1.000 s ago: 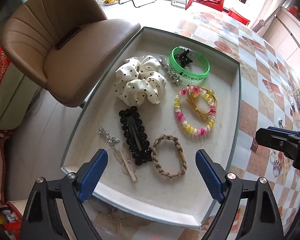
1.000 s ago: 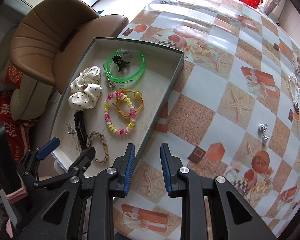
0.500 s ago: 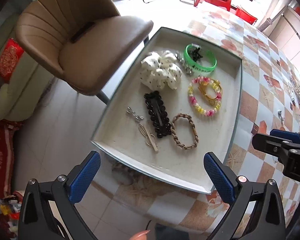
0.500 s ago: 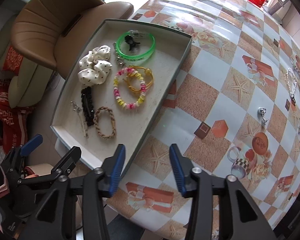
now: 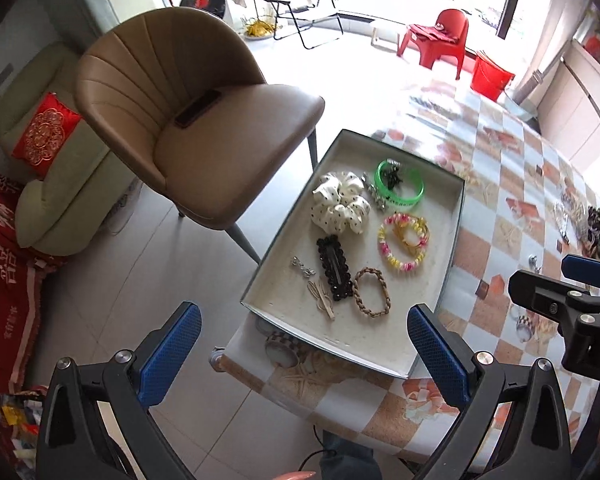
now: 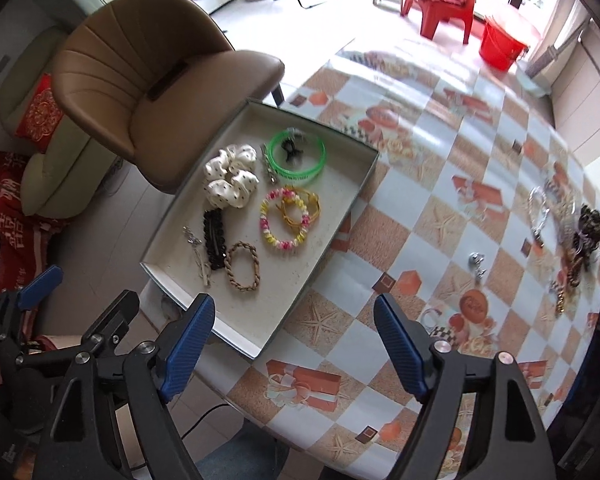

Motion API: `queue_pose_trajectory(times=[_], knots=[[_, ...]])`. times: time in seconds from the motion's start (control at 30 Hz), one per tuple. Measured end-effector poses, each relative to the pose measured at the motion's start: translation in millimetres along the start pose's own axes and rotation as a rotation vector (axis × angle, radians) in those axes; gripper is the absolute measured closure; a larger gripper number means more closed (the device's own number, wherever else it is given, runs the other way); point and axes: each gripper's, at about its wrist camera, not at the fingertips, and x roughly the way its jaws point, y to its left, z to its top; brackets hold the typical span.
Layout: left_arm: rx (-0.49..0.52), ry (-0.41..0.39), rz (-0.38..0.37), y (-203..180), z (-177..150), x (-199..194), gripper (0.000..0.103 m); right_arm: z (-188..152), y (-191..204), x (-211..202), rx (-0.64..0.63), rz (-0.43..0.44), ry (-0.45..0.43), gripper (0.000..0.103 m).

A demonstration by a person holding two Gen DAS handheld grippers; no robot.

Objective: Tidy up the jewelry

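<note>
A shallow grey tray lies at the table's near left corner. It holds a white dotted scrunchie, a green bangle, a pink-and-yellow bead bracelet, a black hair clip, a braided brown band and a small silver clip. High above the tray's near end, my left gripper is open and empty. My right gripper hangs over the tray's near right corner, jaws opening with nothing between them. More loose jewelry and a silver charm lie on the tablecloth at the right.
A brown padded chair stands close to the tray's left side, with a pale sofa and red cushion behind it. The patterned tablecloth stretches right of the tray. A red bucket and red chair stand far back.
Both grippers have risen well away from the tray, so it looks smaller. The right jaws have spread from nearly shut to wide. The left jaws widened a little.
</note>
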Motion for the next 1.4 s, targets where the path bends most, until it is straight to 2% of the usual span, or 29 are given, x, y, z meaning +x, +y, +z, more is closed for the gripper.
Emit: queue_pose_trajectory(times=[0.33, 0.67, 1.4], knots=[[-0.035, -0.001, 0.000, 5.4, -9.4, -33.8, 0.000, -2.4, 6.7, -36.0, -0.002, -0.030, -0.064, 0.018], [-0.048, -0.022, 0.008, 5.6, -11.5, -57.9, 0.000, -4.2, 8.9, -54.1, -0.007, -0.050, -0.078, 0.018], [-0.050, -0.015, -0.001, 5.2, -9.1, -60.6, 0.000, -2.8, 12.7, -59.6, -0.027, -0.063, -0.098, 0.018]])
